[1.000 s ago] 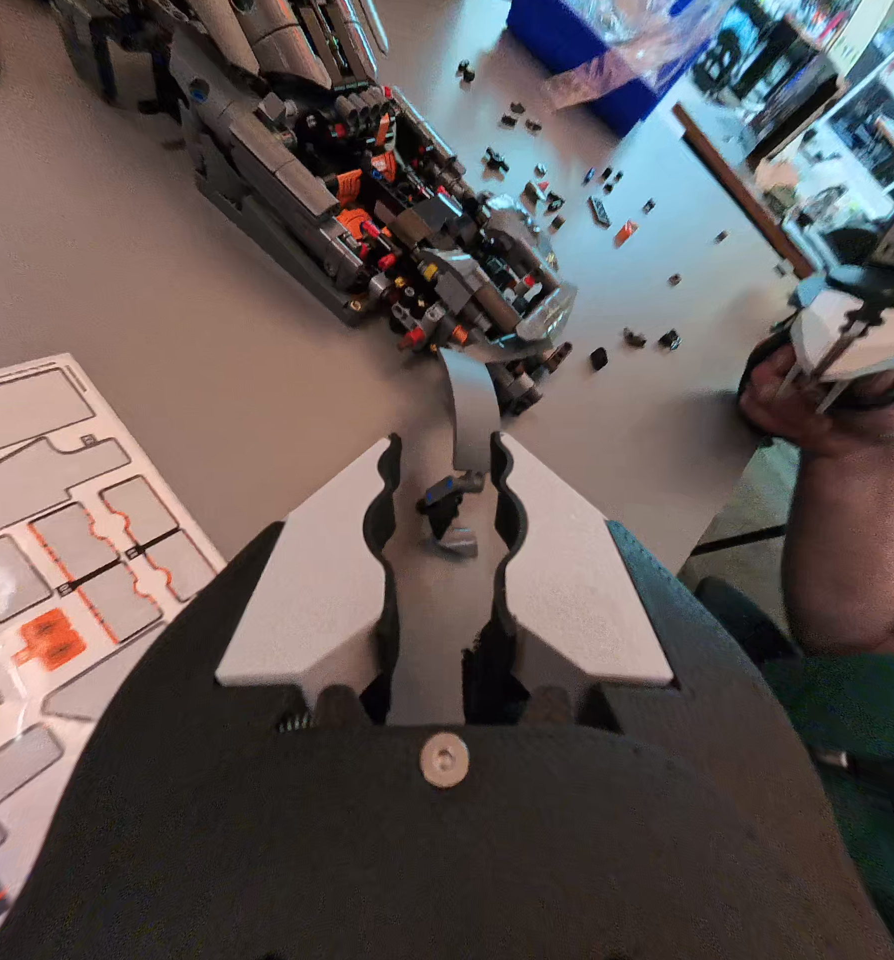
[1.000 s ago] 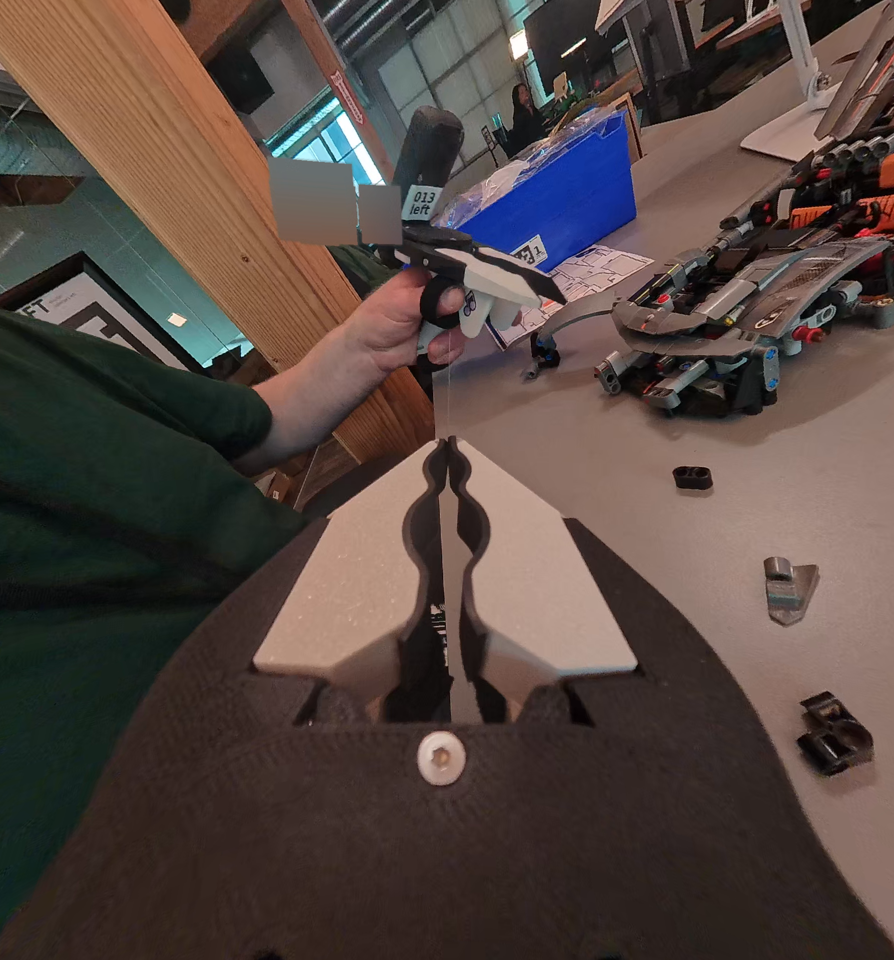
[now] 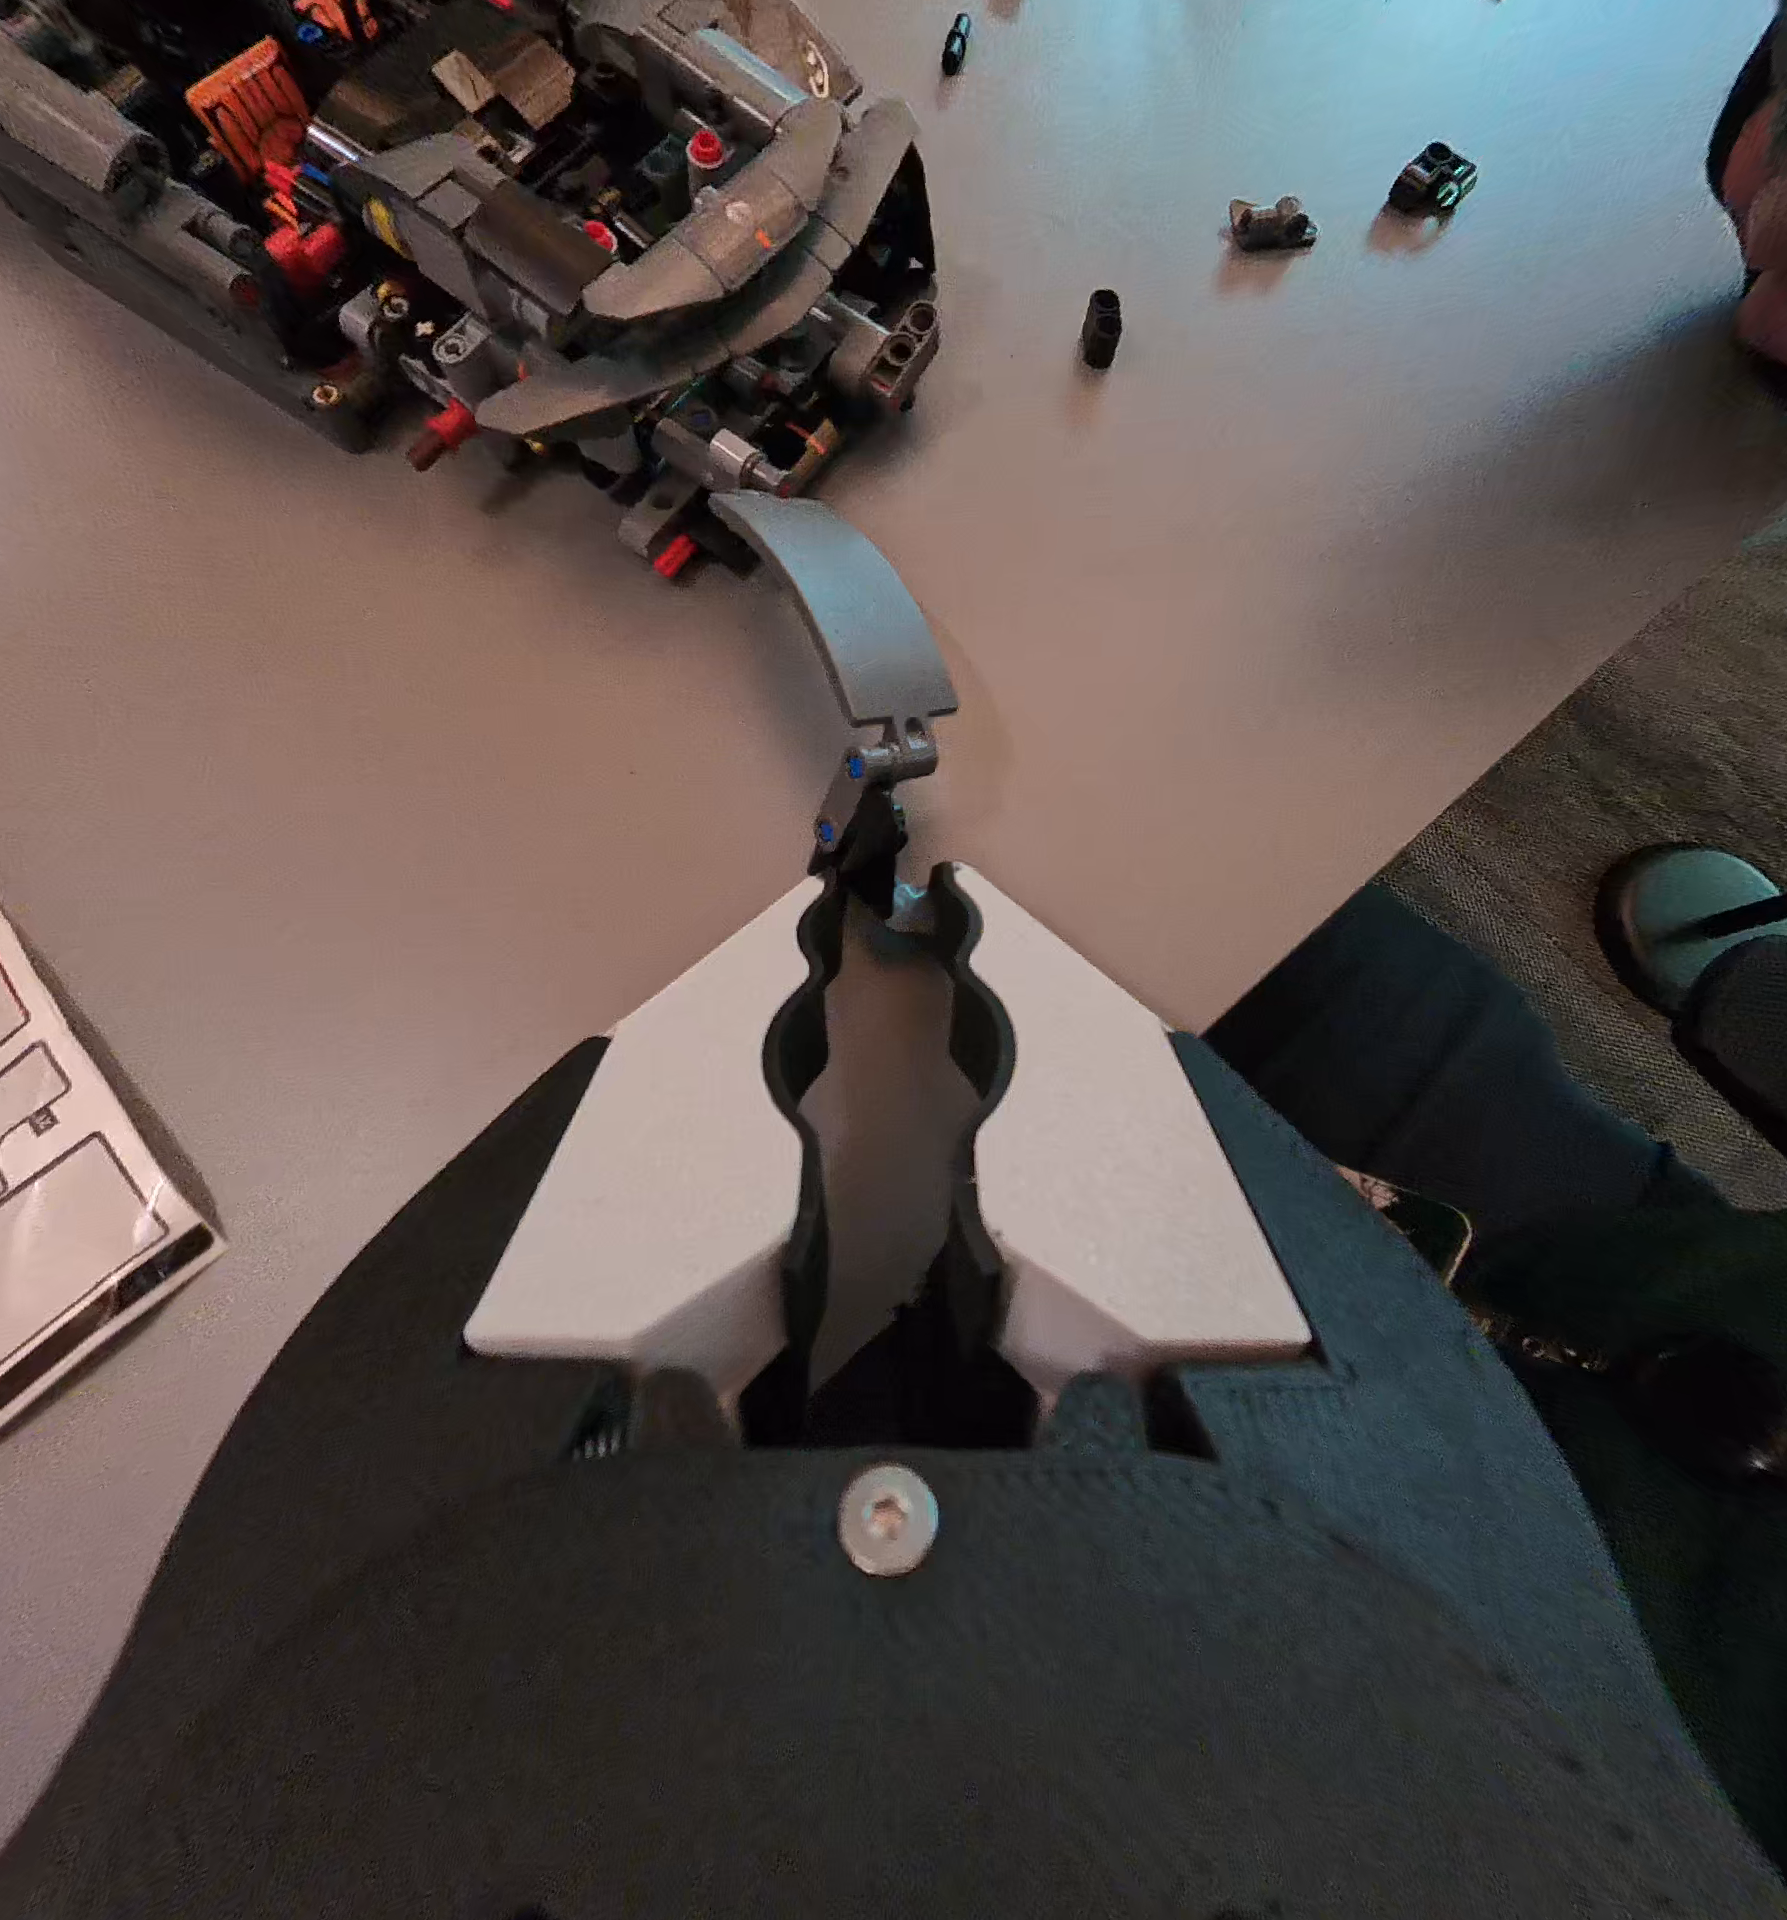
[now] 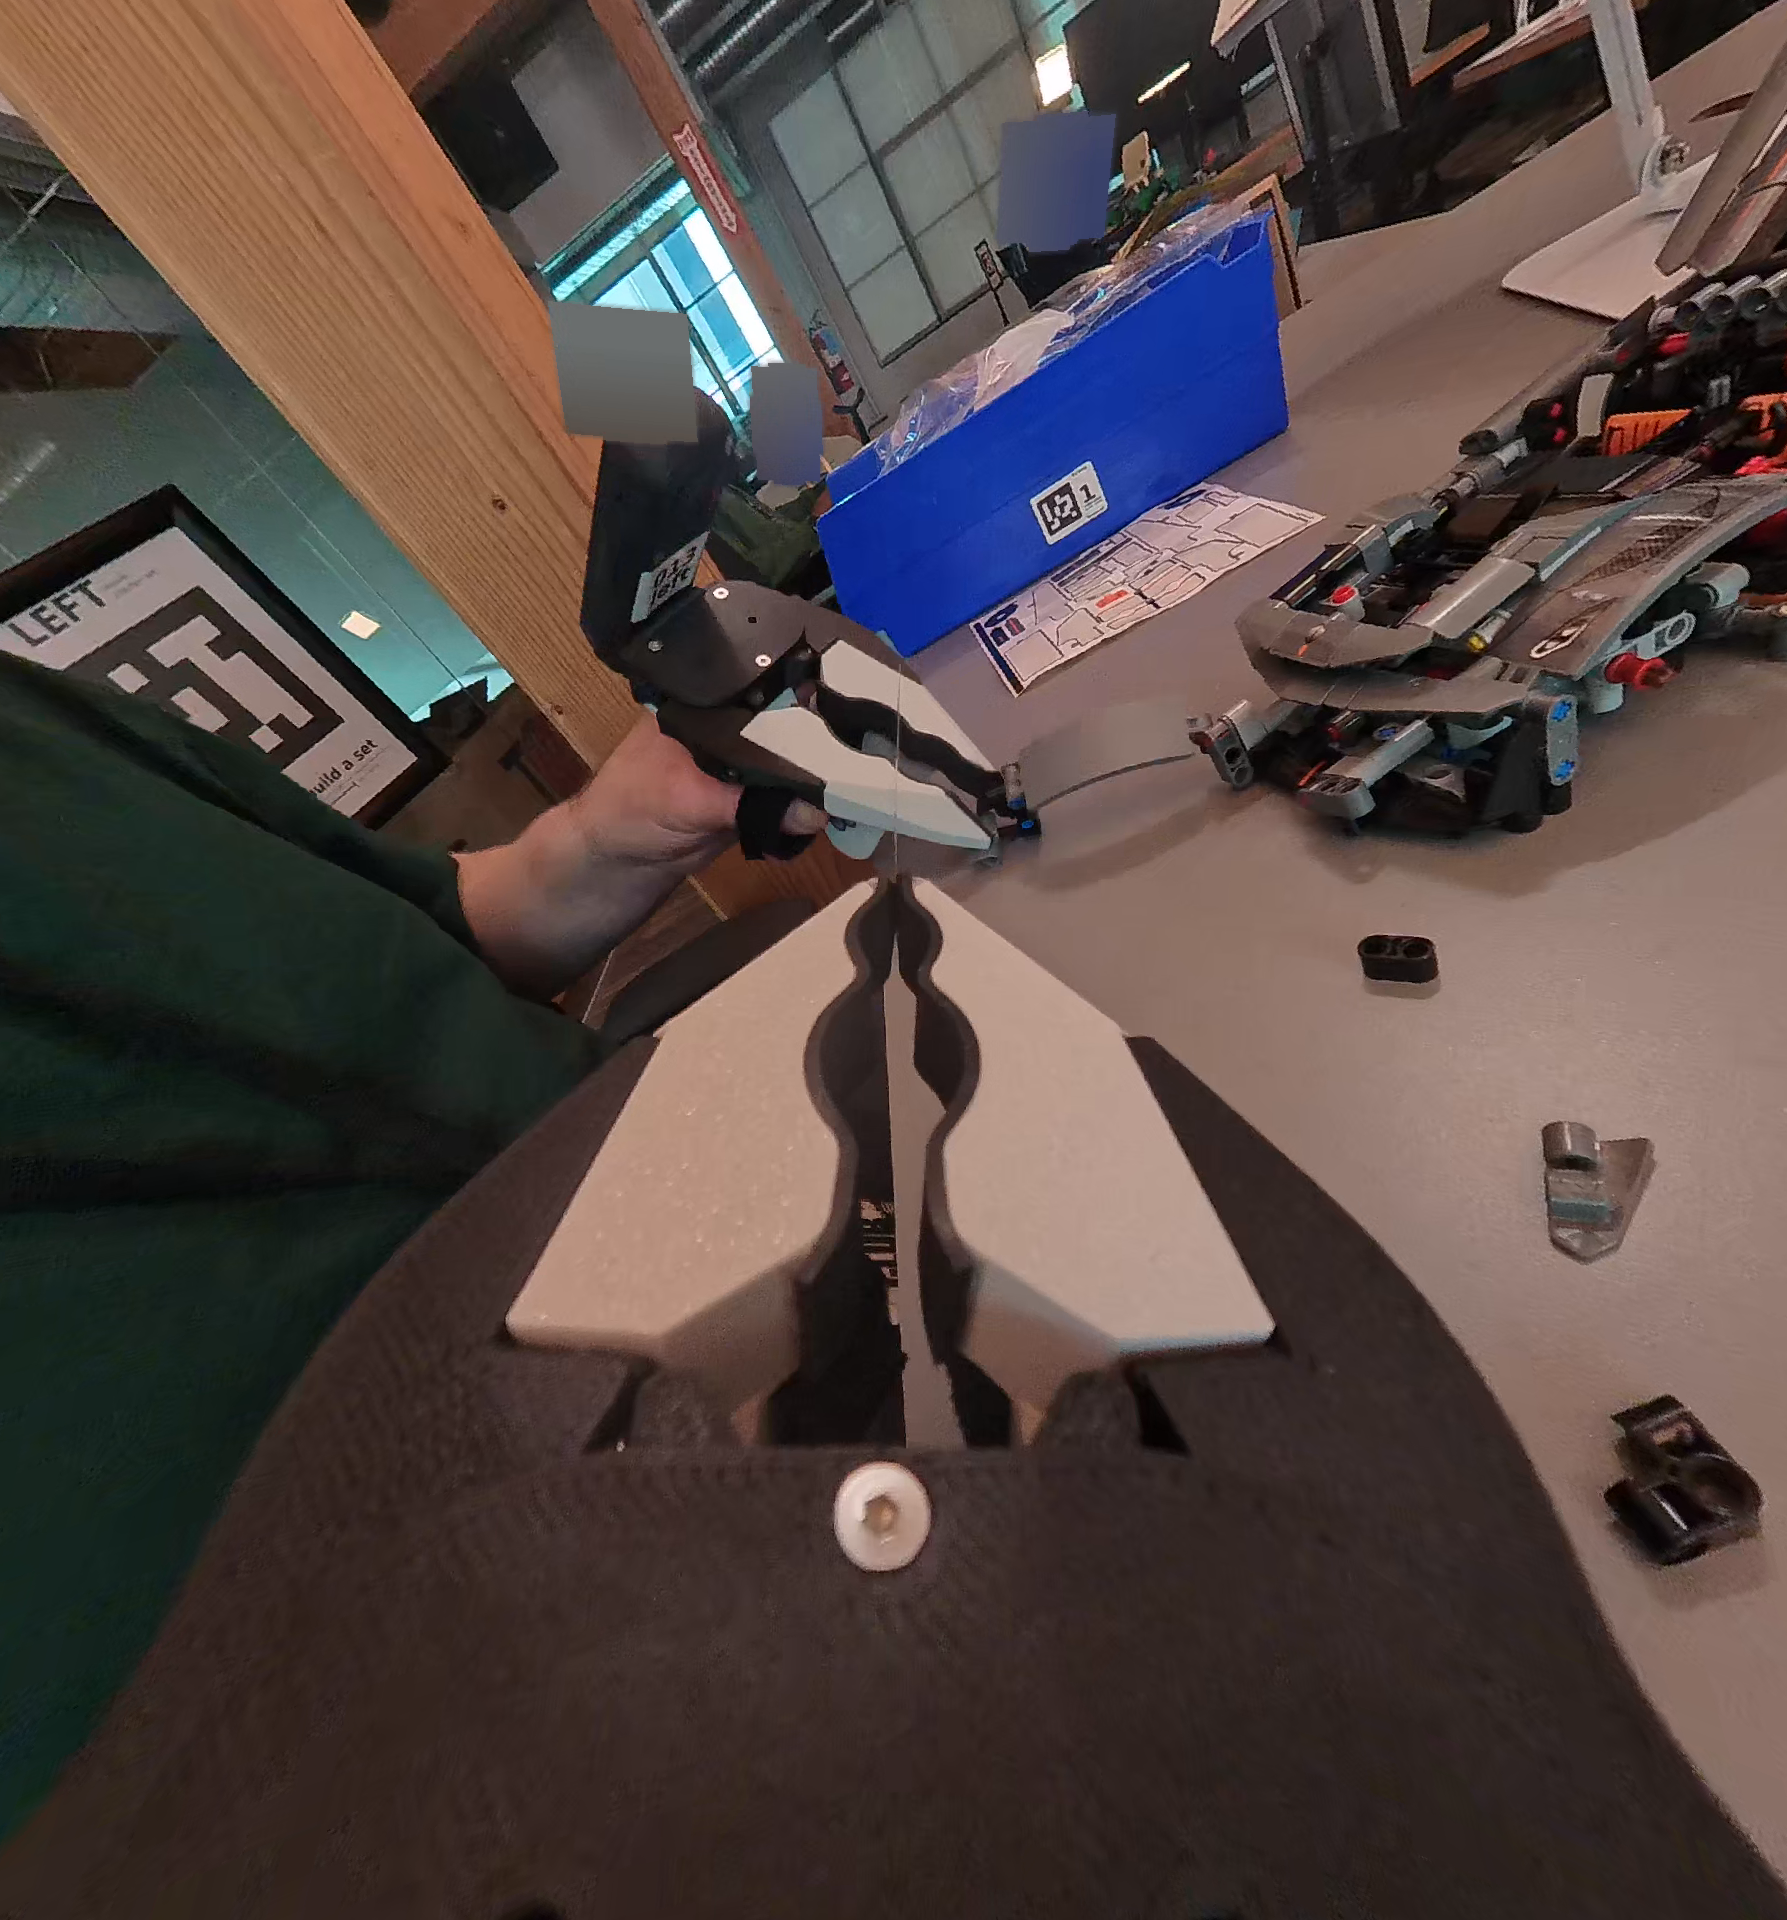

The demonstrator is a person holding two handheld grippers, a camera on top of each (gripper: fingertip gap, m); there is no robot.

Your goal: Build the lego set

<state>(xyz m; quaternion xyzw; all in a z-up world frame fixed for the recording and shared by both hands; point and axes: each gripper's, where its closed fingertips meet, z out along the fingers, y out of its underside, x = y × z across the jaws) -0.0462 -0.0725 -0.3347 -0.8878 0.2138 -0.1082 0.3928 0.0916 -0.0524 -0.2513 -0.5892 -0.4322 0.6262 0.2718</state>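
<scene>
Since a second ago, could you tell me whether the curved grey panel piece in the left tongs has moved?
Yes: the curved grey panel piece, gripped by the left tongs, now reaches closer to the grey Lego car's front.

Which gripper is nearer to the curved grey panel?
Left. The left gripper pinches the small end assembly of the curved grey panel; the right gripper stays apart, shut and empty.

1. My right gripper [image 4: 894,894] sits at frame centre, jaws pressed together, empty.
2. Centre-left, my left gripper [image 4: 1003,816] pinches a curved grey panel [image 4: 1102,753] by its connector end.
3. The lego model [image 4: 1554,623] stands upper right; a blue bin [image 4: 1065,468] stands behind it.
</scene>
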